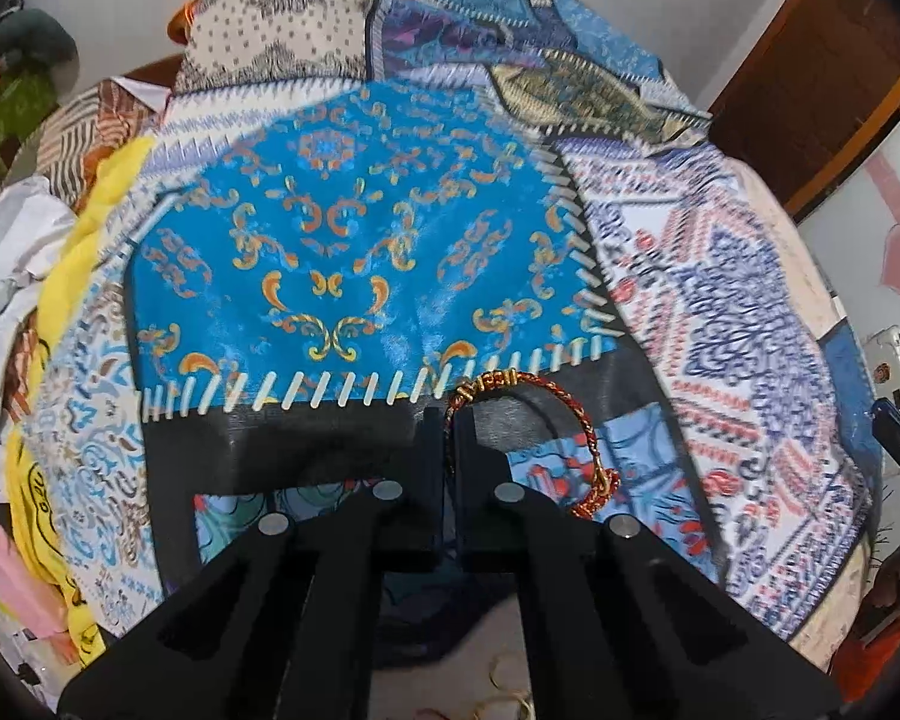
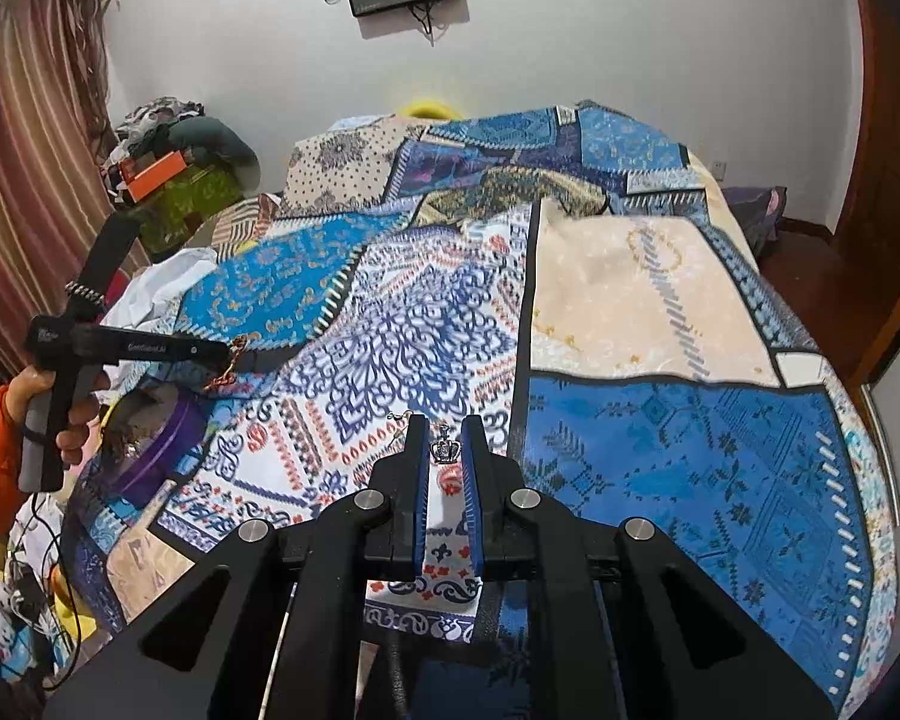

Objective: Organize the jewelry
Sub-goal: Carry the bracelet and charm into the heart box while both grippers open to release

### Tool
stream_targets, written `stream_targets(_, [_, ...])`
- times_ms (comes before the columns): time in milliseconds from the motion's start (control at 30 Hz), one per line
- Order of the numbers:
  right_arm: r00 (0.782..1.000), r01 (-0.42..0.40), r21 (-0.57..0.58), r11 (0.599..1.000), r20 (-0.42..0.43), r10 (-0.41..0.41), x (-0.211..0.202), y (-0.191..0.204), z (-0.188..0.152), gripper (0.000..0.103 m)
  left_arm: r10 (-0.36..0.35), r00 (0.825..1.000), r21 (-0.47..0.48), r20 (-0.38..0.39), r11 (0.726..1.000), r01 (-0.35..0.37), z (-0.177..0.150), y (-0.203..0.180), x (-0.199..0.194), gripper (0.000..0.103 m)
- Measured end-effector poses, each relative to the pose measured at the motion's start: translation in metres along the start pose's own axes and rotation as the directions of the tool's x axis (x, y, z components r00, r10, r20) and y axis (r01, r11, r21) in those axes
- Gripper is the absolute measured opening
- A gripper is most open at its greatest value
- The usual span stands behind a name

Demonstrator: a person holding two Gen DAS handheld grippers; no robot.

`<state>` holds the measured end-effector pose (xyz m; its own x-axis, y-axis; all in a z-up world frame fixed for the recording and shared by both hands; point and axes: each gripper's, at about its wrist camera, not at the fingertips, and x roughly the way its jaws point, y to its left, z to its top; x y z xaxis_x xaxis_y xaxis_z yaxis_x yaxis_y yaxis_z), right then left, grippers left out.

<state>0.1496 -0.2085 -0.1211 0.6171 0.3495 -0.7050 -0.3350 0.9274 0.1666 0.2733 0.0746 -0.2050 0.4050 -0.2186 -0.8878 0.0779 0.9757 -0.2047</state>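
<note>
The right hand-held gripper (image 2: 445,438) hangs low over the bed's near edge, its blue-padded jaws parted, with a small silver crown pendant (image 2: 445,450) lying on the patchwork quilt (image 2: 630,300) in the gap between them; whether either pad touches it I cannot tell. Beside the left fingertip lies another small silver piece (image 2: 397,418) (too small to make out). Toward the bed's left edge the left hand-held gripper (image 1: 449,420) is clenched on a red-and-gold twisted bracelet (image 1: 576,420), whose loop swings free to the right of the fingers, above the quilt. Below it, at the left edge, sits a round purple tin (image 2: 162,444). Farther back, heaped clothes (image 2: 168,126) rest against the white wall.
</note>
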Motion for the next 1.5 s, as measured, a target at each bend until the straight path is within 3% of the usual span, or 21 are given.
stream_targets(367, [0.998,-0.003,-0.039,0.999,0.064,0.006,-0.023,0.02,0.014,0.009,0.037,0.985,0.033,0.168,0.999,-0.044,-0.008,-0.003,-0.082,0.001])
stream_targets(633, [0.992,-0.064,-0.09,0.994,0.104,0.074,-0.027,0.058,0.028,0.009,0.072,0.975,0.034,0.208,0.996,-0.081,-0.037,0.002,-0.115,0.001])
stream_targets(1067, [0.974,-0.201,-0.19,0.961,0.062,0.216,0.0,0.132,0.031,0.009,0.1,0.968,-0.018,0.23,0.995,-0.098,-0.077,0.019,-0.132,0.001])
stream_targets(1500, [0.96,-0.28,-0.226,0.933,-0.082,0.268,0.05,0.172,0.012,0.009,0.07,0.982,0.0,0.177,0.997,-0.071,-0.102,0.015,-0.098,0.001])
